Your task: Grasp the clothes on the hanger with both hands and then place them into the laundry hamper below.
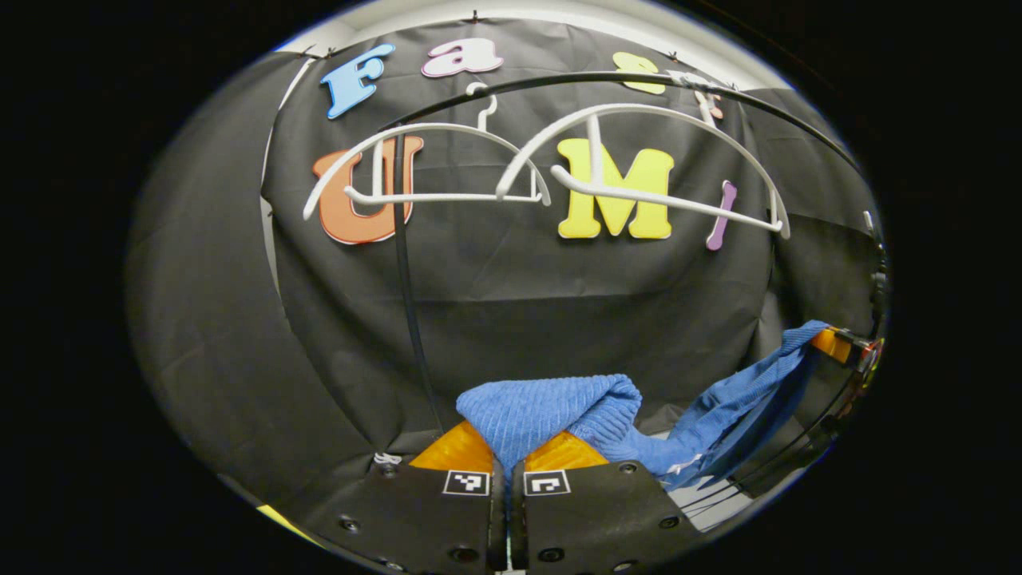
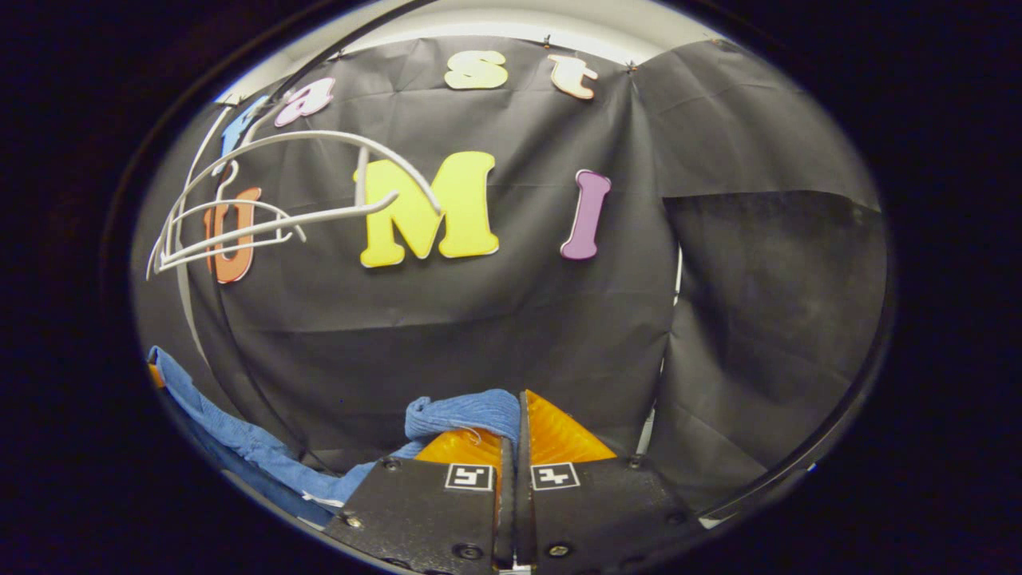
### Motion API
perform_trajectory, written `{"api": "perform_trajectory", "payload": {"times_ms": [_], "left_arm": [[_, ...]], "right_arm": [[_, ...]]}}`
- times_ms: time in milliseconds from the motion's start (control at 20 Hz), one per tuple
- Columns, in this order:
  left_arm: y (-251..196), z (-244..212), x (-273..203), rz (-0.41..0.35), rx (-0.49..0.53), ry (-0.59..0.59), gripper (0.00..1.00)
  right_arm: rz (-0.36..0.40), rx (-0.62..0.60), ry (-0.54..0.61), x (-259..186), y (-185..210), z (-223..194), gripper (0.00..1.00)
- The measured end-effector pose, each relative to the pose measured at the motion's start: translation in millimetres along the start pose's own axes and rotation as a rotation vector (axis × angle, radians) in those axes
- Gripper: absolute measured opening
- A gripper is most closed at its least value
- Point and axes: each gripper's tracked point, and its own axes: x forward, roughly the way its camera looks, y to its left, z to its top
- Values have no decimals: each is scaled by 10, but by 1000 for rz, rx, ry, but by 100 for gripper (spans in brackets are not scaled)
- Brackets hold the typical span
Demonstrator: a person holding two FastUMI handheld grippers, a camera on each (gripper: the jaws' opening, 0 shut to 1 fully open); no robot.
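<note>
A blue ribbed garment (image 1: pixel 551 411) bunches between the fingers of my left gripper (image 1: pixel 508 455), which is shut on it. From there the cloth stretches right to the other gripper (image 1: pixel 834 343) at the edge of the left gripper view. In the right gripper view my right gripper (image 2: pixel 515 443) is shut on a fold of the same blue garment (image 2: pixel 459 415), and the cloth trails off to the lower left (image 2: pixel 231 435). Two bare white hangers (image 1: pixel 431 172) (image 1: pixel 663 172) hang on a dark rail (image 1: pixel 607 78) above. The hamper is hidden.
A thin dark upright pole (image 1: pixel 407 295) of the rack stands just left of my left gripper. Black cloth walls close the booth behind and on both sides. The white hangers (image 2: pixel 263 208) sit at the upper left in the right gripper view.
</note>
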Motion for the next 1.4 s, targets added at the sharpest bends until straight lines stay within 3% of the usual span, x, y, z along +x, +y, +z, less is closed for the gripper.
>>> {"api": "perform_trajectory", "payload": {"times_ms": [500,550,600,950,1400], "left_arm": [[-525,-317,-242,-63,22,30,2],[-594,-332,-260,-79,30,32,6],[-657,-345,-270,-94,42,32,2],[-1111,-313,-355,-203,41,14,2],[-1258,-241,-268,-214,14,9,2]], "right_arm": [[167,-33,84,-343,609,-399,5],[190,-34,94,-376,678,-418,5],[213,-34,103,-408,752,-442,4],[412,-16,187,-635,1241,-512,4],[604,8,240,-742,1666,-509,5]]}}
